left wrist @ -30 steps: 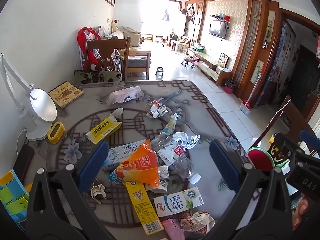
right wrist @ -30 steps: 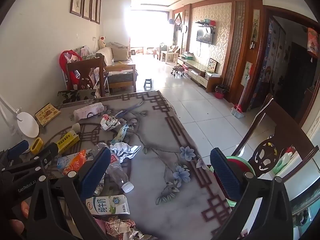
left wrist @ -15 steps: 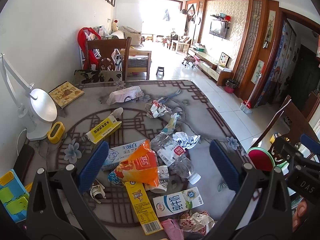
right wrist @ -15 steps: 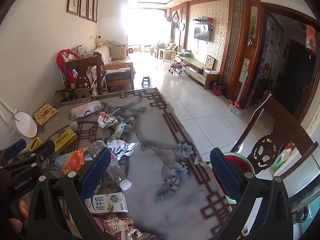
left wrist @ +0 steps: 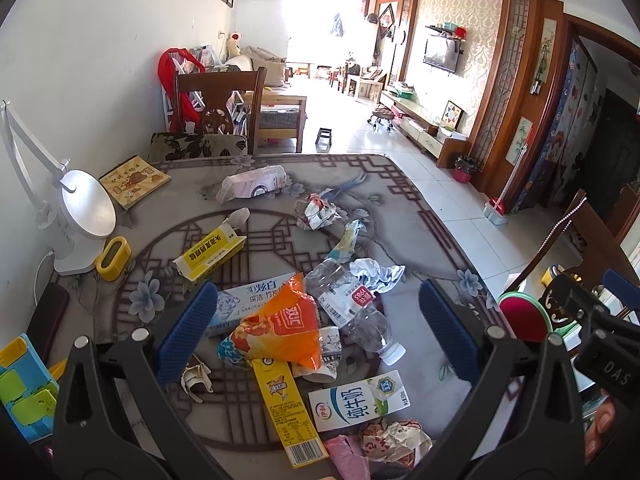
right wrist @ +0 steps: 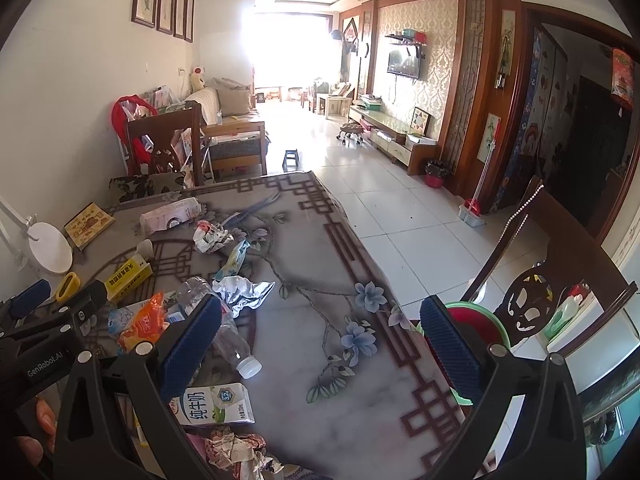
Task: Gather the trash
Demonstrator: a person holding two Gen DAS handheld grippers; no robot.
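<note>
Grey bench (left wrist: 404,240) with brown lattice and blue flowers, orange wrapper (left wrist: 286,330), yellow box (left wrist: 210,254), white-green carton (left wrist: 358,400), blue-padded jaws

Orange snack bag (left wrist: 286,330) overlaps toothpaste box (left wrist: 244,300), hiding its right end, and covers the top of yellow wrapper (left wrist: 286,408). Pink wrapper (left wrist: 346,458) cut off by left wrist view's bottom edge; crumpled paper (right wrist: 236,450) cut off likewise in right wrist view. Milk carton (right wrist: 216,404) partly behind a right gripper finger (right wrist: 190,346). Blue-green toy (left wrist: 22,392) clipped at left edge. Small print on clear bottle (left wrist: 352,312) label unreadable.
</note>
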